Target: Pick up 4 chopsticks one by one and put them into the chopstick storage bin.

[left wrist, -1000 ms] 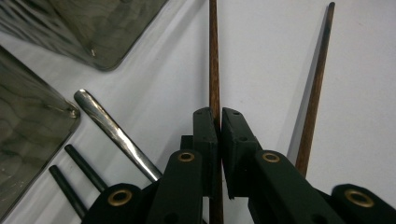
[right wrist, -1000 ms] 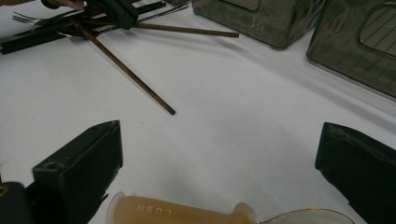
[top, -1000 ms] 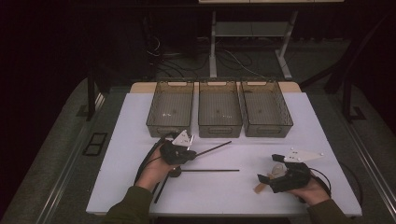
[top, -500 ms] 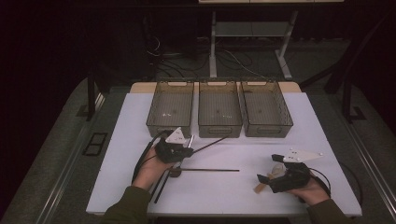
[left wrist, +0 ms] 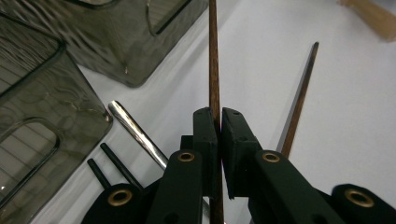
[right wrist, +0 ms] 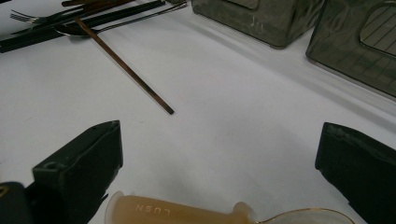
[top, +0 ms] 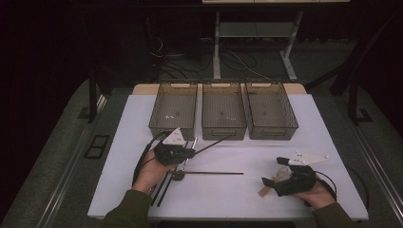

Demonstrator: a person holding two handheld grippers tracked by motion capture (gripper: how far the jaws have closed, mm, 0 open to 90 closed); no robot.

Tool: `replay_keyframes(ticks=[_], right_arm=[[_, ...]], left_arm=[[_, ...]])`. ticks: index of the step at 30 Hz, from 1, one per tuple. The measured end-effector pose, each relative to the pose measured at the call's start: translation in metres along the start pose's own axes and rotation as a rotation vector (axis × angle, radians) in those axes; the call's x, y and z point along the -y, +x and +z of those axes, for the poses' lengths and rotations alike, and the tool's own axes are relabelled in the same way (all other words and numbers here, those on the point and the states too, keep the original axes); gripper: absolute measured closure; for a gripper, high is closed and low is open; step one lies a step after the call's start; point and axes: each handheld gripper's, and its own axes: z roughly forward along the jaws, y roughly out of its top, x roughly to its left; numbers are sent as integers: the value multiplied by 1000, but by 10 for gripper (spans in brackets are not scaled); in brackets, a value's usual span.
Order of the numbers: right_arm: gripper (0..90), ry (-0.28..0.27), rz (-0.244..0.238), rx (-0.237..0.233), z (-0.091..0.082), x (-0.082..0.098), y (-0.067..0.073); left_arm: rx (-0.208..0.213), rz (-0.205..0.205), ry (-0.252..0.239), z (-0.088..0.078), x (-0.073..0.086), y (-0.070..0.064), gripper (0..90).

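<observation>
White table [top: 237,199]; left tool [left wrist: 218,135] clamped on brown chopstick [left wrist: 214,56], right tool [right wrist: 219,154] apart.

The brown chopstick's [left wrist: 214,56] far end is running off the top edge beside the bin [left wrist: 130,37]; the amber-handled spoon's [right wrist: 196,212] bowl is getting cropped below.

My left tongs [left wrist: 218,126] are black with brass-coloured rivets, around a reddish-brown wood-grain chopstick [left wrist: 214,60]. The bench [top: 332,137] is white, the three bins [top: 223,114] smoky translucent grey, the spoon [right wrist: 187,212] handle amber.
</observation>
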Motion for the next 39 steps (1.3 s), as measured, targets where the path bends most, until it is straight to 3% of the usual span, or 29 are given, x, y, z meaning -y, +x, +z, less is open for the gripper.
replay_keyframes(ticks=[12, 39], right_arm=[[11, 0, 0, 1, 0, 0, 0], [11, -2, -2, 1, -1, 0, 0]], left_arm=[[0, -33, -70, -14, -1, 2, 843], [-58, -104, -95, -36, 7, 16, 844]])
